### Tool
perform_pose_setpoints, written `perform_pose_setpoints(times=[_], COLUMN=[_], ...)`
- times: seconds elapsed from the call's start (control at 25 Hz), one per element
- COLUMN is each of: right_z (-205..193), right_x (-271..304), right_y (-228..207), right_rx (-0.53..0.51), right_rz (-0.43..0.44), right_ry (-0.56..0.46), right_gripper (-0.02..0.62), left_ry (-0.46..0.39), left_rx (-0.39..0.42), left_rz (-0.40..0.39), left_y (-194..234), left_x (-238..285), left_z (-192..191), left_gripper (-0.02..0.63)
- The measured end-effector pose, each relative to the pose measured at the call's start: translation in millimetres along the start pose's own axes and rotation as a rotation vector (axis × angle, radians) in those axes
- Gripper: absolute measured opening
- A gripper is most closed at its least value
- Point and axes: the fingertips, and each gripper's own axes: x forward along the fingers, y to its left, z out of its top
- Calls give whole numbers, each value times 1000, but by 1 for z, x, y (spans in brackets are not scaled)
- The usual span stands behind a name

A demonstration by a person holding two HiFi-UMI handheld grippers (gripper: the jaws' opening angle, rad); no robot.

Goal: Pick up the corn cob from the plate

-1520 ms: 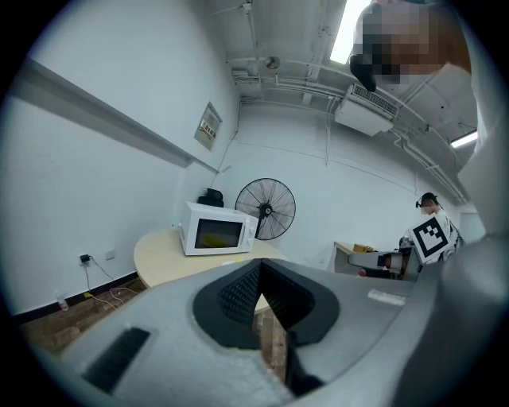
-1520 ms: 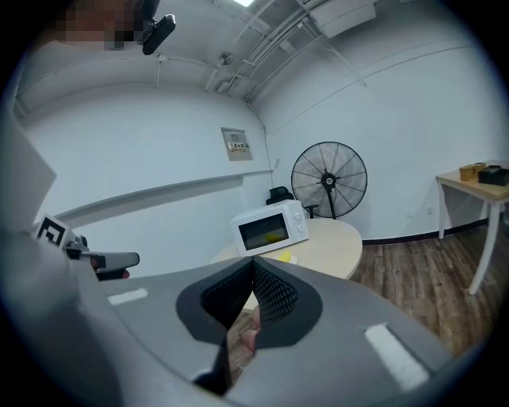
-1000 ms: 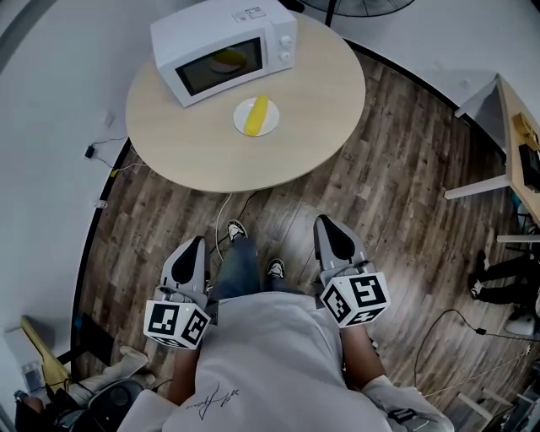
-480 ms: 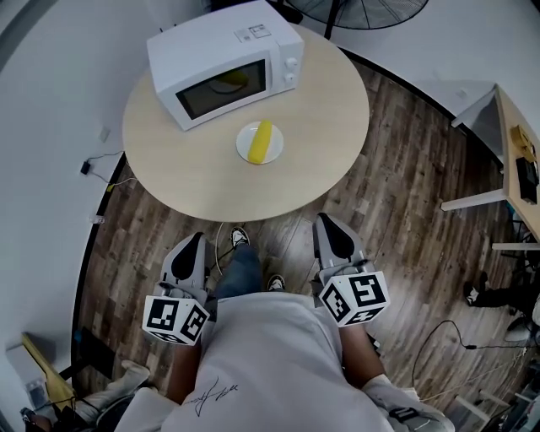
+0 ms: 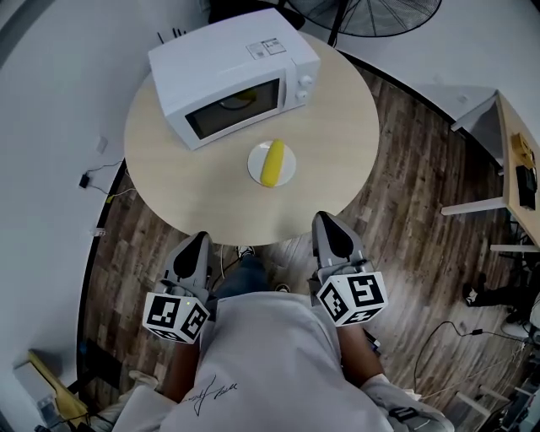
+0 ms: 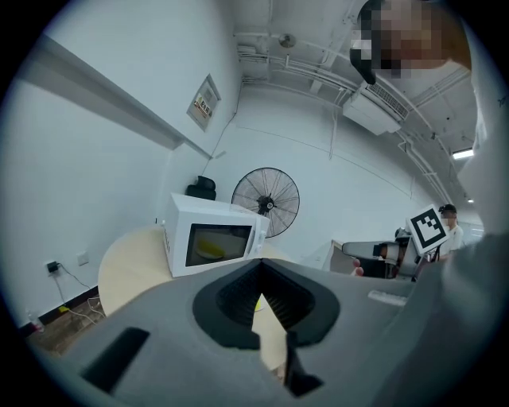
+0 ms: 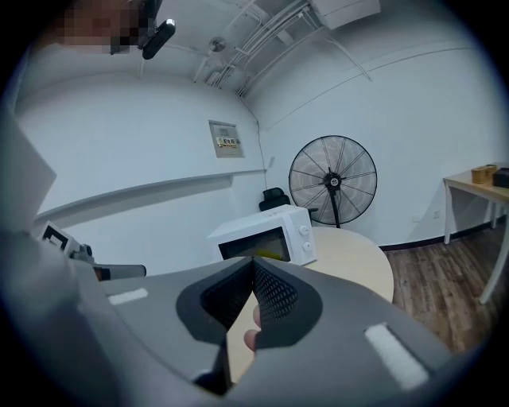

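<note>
A yellow corn cob [image 5: 272,163] lies on a small white plate [image 5: 254,165] on the round wooden table [image 5: 181,181], in front of the microwave. My left gripper [image 5: 197,245] hangs shut and empty just off the table's near edge, left of the plate. Level with it on the other side, my right gripper [image 5: 329,226] is also shut with nothing in it, and its tip reaches the table's rim. In the left gripper view the jaws [image 6: 259,269] meet at the tip, and a sliver of yellow shows behind them. The right gripper view shows its jaws [image 7: 254,266] closed.
A white microwave [image 5: 232,80] with something yellow inside stands at the back of the table. A black floor fan [image 5: 384,13] is behind the table. A desk [image 5: 515,143] stands at the right. Cables [image 5: 110,190] lie on the wooden floor at the left.
The person has walked toward the table. The table, plate and corn cob now sit lower in the head view, close to both grippers. Both grippers stay shut.
</note>
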Motion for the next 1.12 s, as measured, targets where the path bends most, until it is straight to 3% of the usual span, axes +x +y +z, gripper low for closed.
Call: perform_pose_setpoints(times=[0.6, 1.12], right_z=[20, 23], right_x=[77, 111], right_y=[34, 51], right_rx=[-25, -62], right_rz=[-72, -128], right_ry=[-9, 13], right_gripper=[14, 14], left_ry=[4, -24], left_rx=[22, 11], left_rz=[-138, -169], left_y=[60, 103], left_x=[38, 47], left_z=[36, 56], left_gripper=[-2, -2])
